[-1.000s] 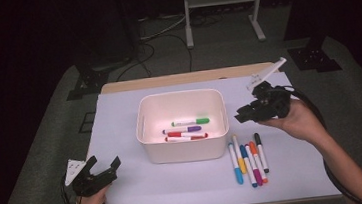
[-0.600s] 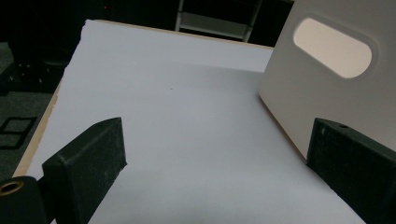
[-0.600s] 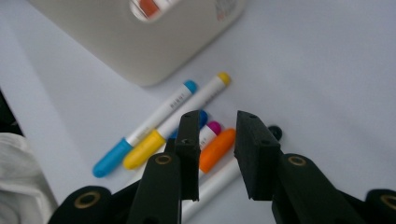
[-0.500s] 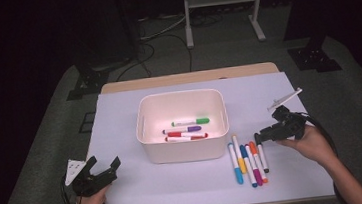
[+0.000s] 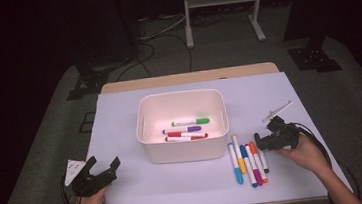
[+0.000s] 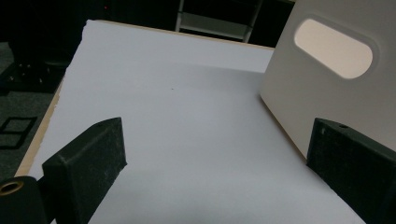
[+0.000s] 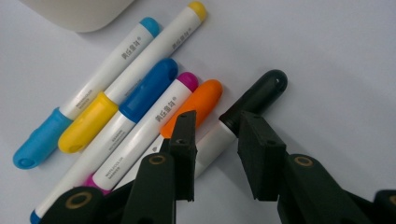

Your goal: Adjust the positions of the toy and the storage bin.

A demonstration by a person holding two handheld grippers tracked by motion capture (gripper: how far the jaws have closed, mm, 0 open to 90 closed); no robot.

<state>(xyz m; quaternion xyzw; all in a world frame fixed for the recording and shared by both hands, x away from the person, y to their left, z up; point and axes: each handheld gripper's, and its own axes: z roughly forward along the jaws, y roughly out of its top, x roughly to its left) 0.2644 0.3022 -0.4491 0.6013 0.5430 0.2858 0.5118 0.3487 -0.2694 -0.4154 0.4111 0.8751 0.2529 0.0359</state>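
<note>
Straddling the black-capped marker, the right gripper has its jaws a little apart, one on each side of the white barrel, and they have just been opening; the pads do not appear to press on it. That marker lies on the white table sheet at the right end of a row of loose markers, just right of the white bin. The left gripper stands wide open and holds nothing, near the bin's left side.

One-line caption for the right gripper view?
Right gripper straddles the black-capped marker, jaws apart, beside five more markers on the white table.
</note>
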